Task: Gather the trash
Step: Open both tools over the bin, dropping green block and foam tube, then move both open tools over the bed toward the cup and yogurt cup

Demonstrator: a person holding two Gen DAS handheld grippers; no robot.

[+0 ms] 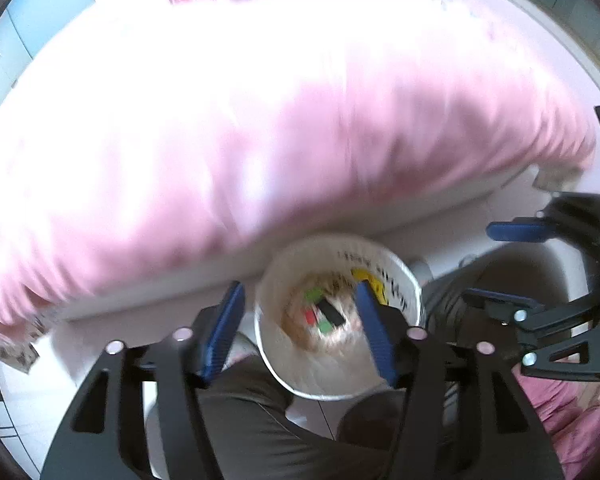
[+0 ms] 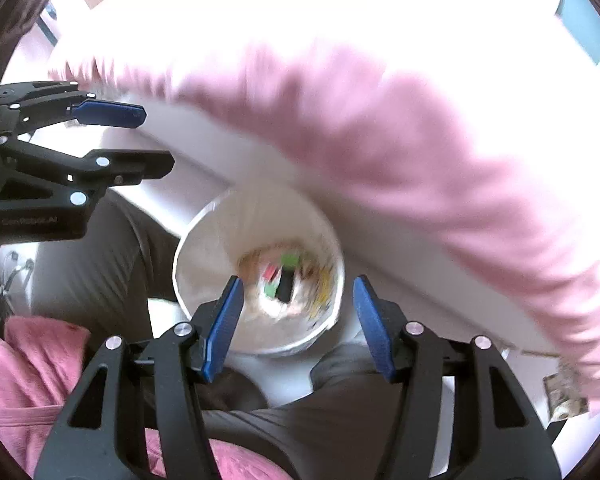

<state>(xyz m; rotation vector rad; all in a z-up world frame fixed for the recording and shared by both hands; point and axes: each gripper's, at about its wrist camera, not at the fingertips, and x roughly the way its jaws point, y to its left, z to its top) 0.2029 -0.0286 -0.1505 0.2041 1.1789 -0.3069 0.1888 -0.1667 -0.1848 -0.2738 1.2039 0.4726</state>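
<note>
Both pairs of jaws stand wide with nothing between the blue pads. Left gripper (image 1: 300, 328) hangs above the bin (image 1: 404, 280), a white round tub lined with a thin plastic bag; its right pad (image 1: 374, 332) crosses the bin's mouth while its left pad sits outside the rim. Right gripper (image 2: 298, 322) hovers over the same bin (image 2: 204, 240), its pads straddling the near rim. At the bottom lies the trash (image 2: 286, 280): small green, red, black and yellow scraps, too smeared by blur to name. Soft pink bedding (image 1: 260, 152) with a gathered, ruffled edge overhangs the far side of the bin, so there is little room on that side; the pale bed base (image 2: 204, 140) shows beneath it. Grey trouser legs (image 1: 244, 420) crowd the near side, touching or nearly touching the tub, I cannot tell which. A pink cloth (image 2: 28, 376) lies crumpled by the legs. Each gripper shows at the edge of the other's view, near but apart. Bright glare washes out the top of the bedding
</note>
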